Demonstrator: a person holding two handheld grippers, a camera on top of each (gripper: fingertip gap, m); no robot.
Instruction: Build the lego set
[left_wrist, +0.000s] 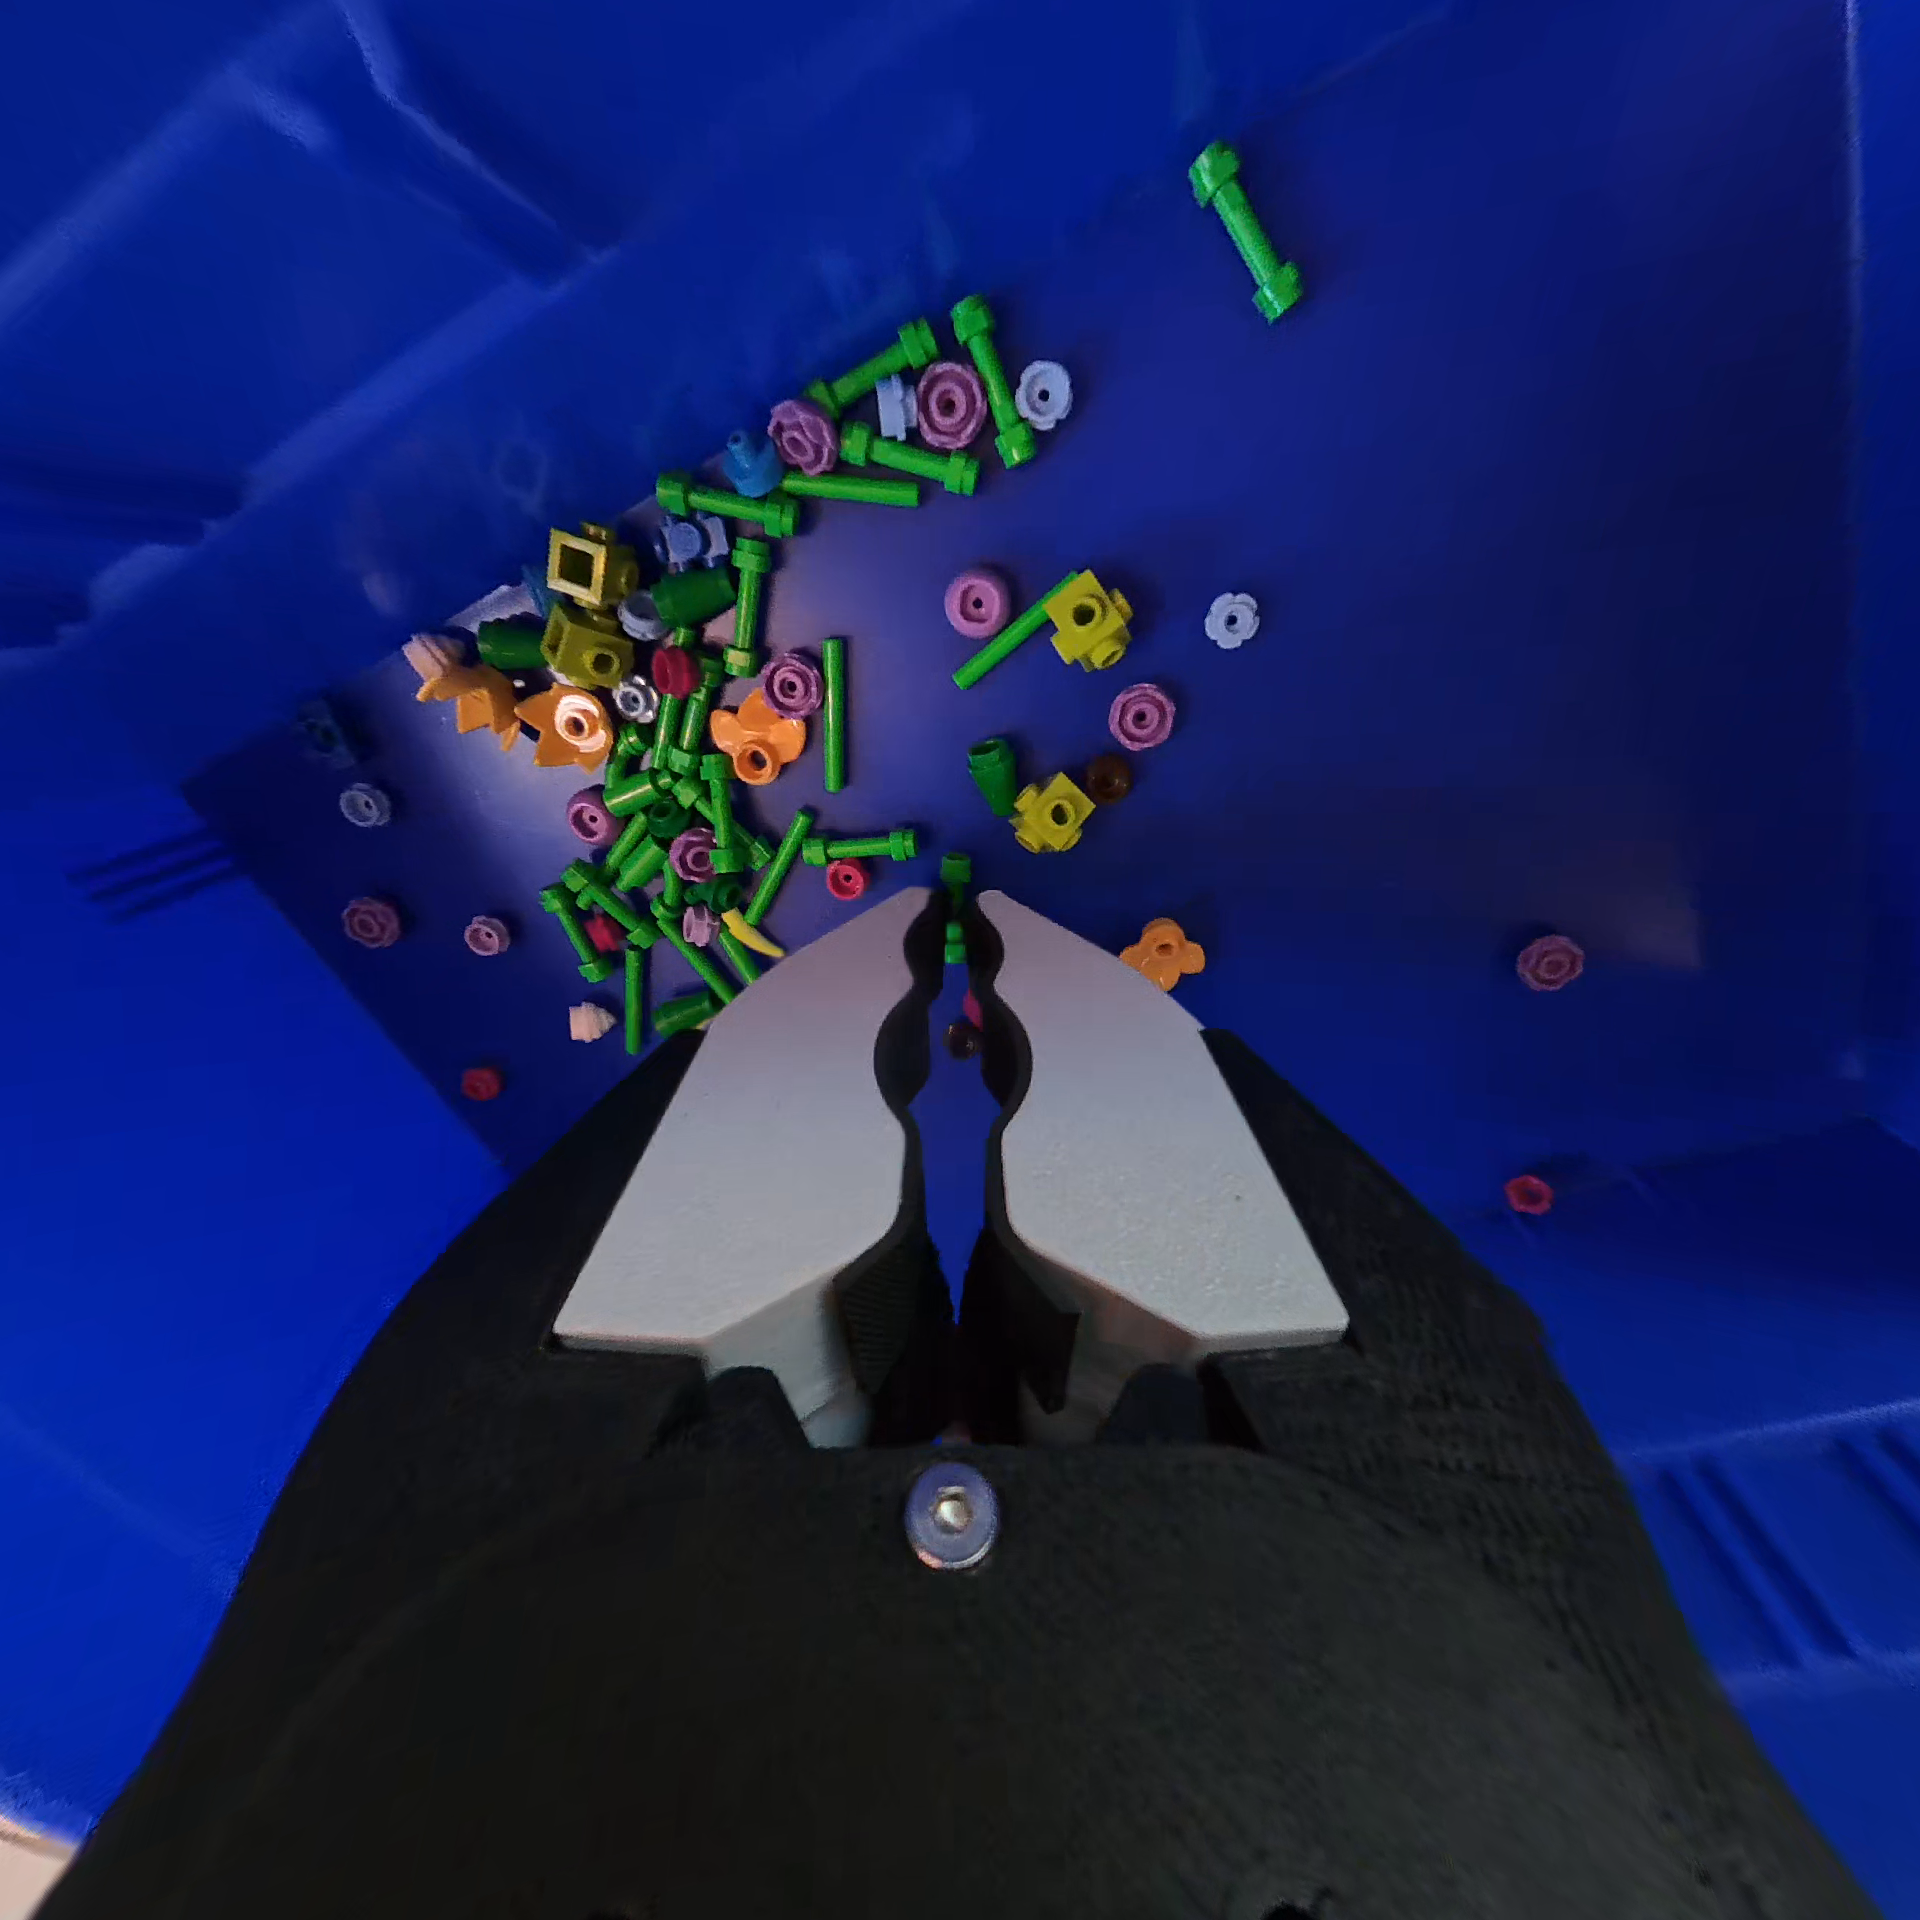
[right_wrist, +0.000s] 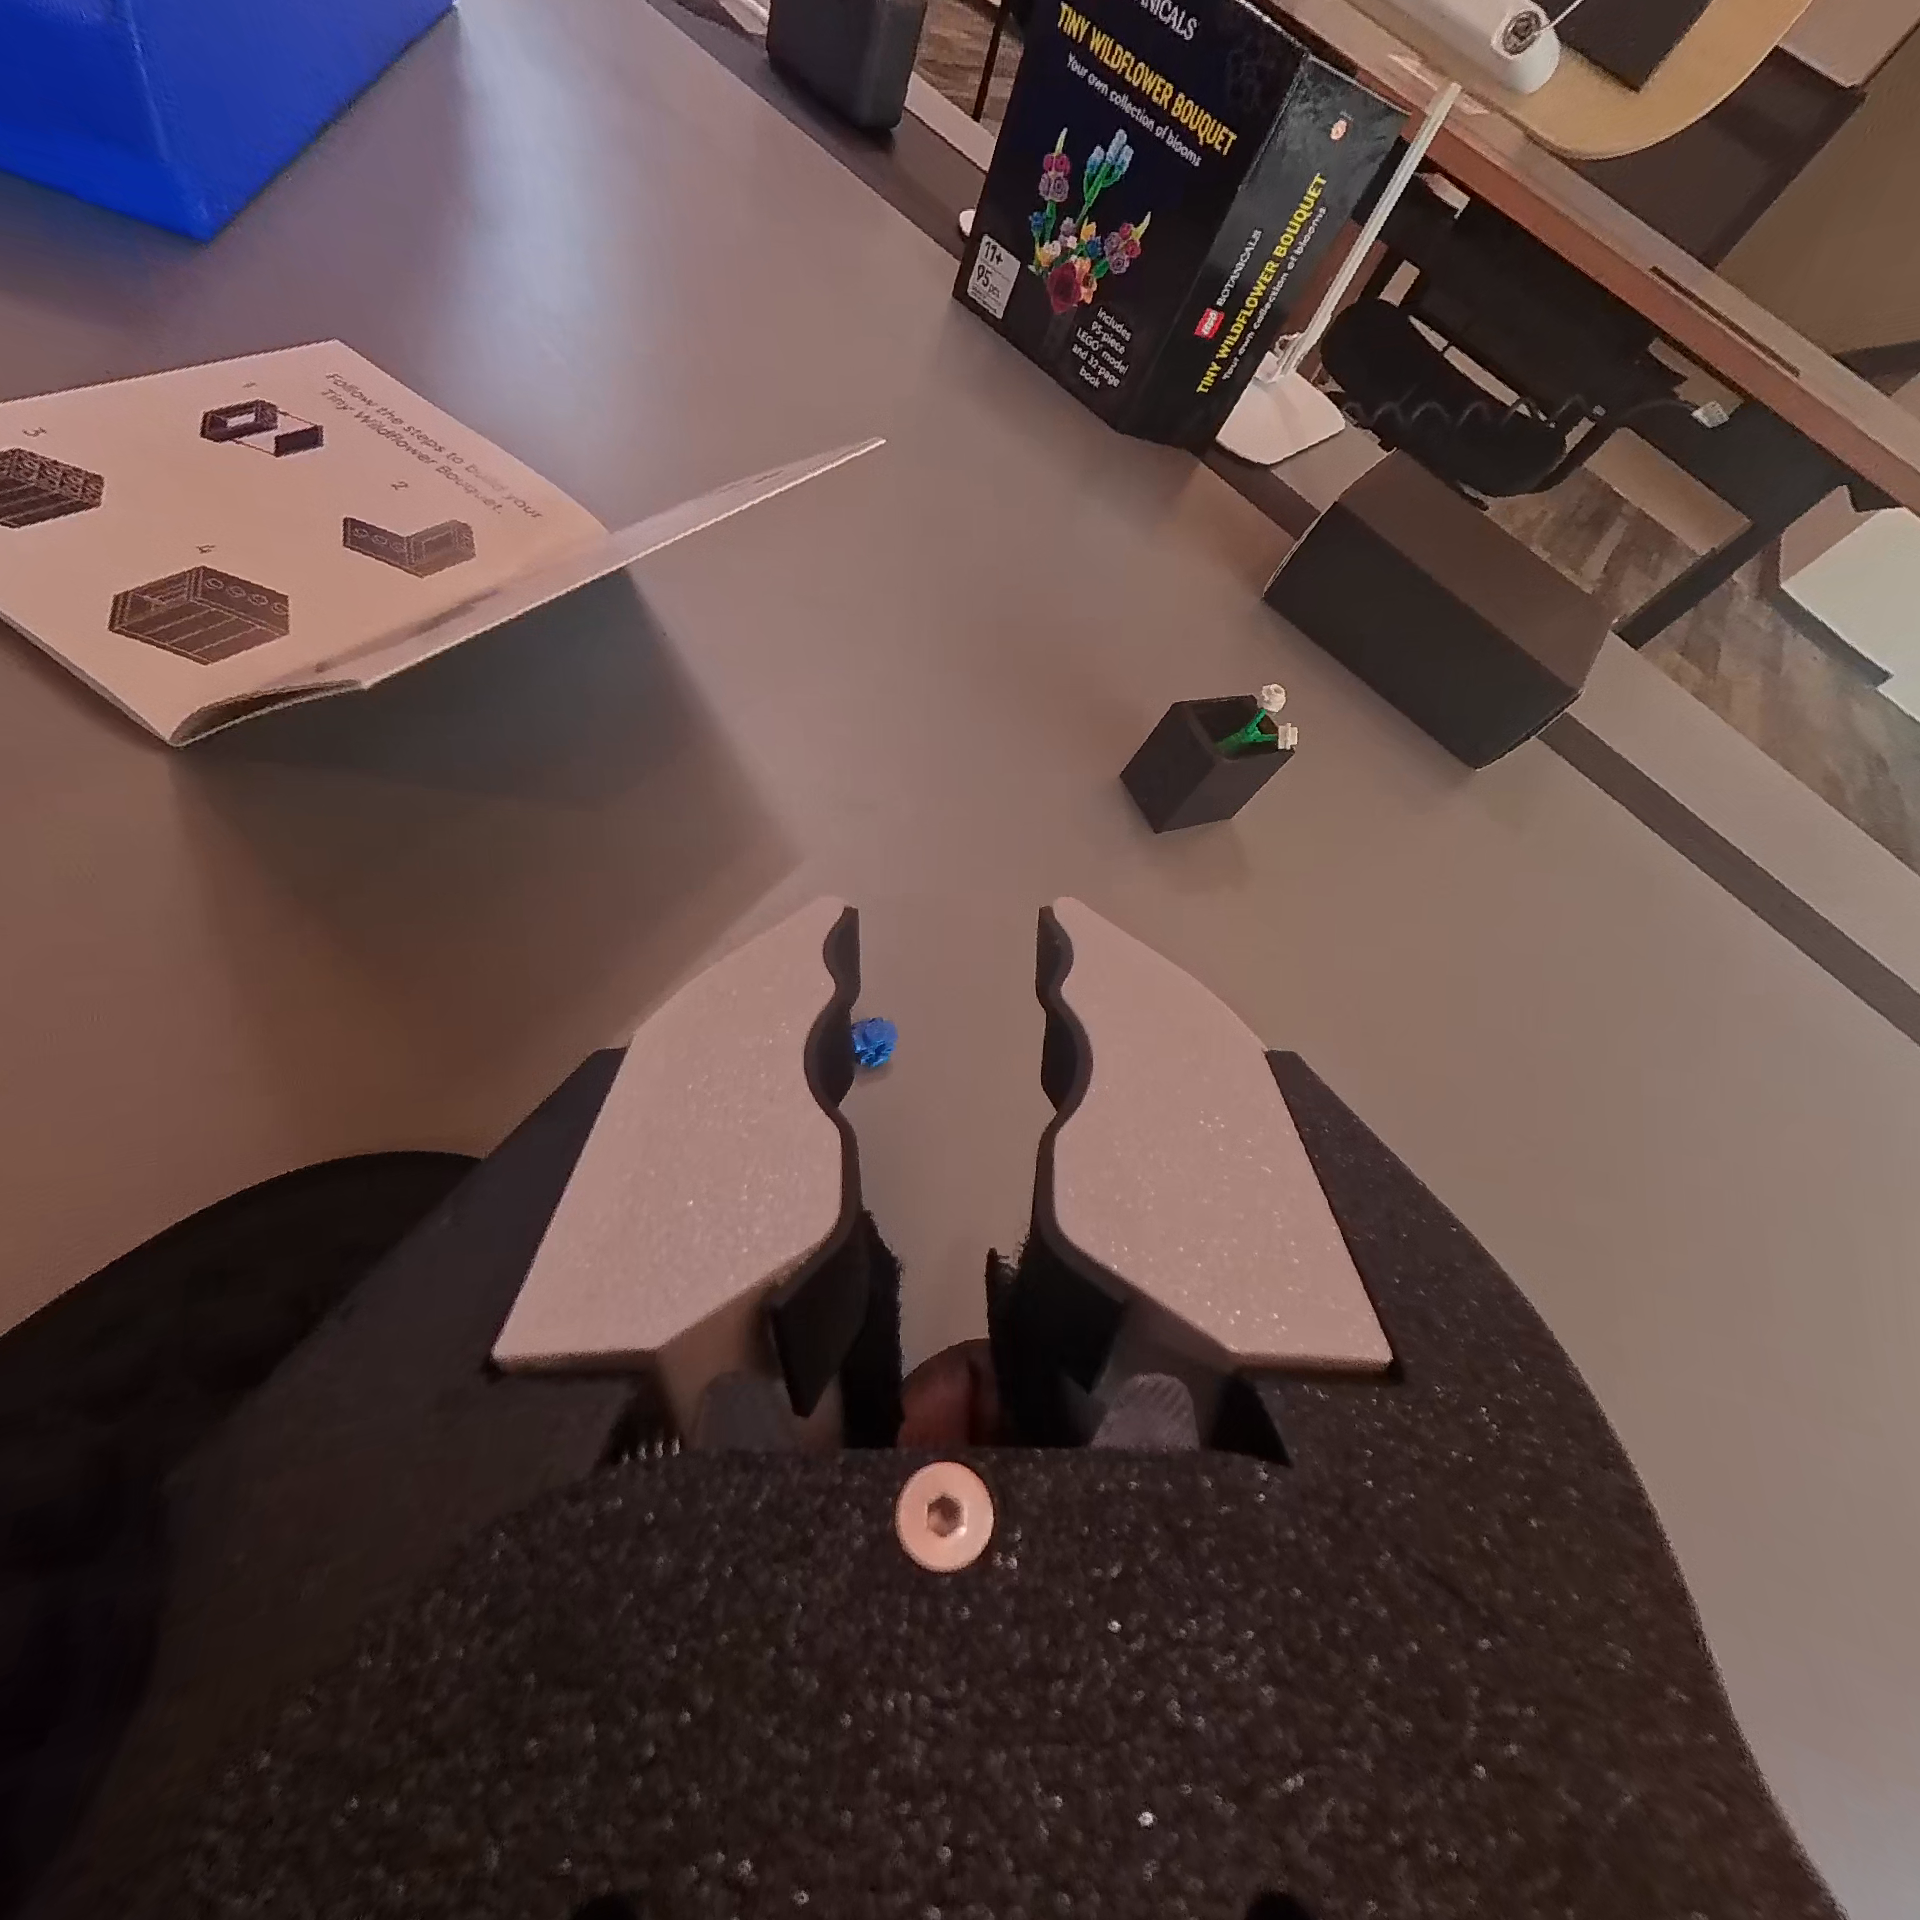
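While right tongs (right_wrist: 948, 914) gape, left tongs (left_wrist: 955, 906) pinch a green stem (left_wrist: 955, 883).

The left tongs (left_wrist: 956, 914) point down and forward, grey fingers (left_wrist: 821, 1091) drawn nearly together, their tips pinched on a thin green piece (left_wrist: 955, 883). The right tongs (right_wrist: 948, 920) angle down over the bench (right_wrist: 1351, 1091), fingers (right_wrist: 1164, 1132) spread with a clear gap, holding nothing.

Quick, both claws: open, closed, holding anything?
Left claw: closed on a green stem piece, over the blue bin.
Right claw: open, empty.
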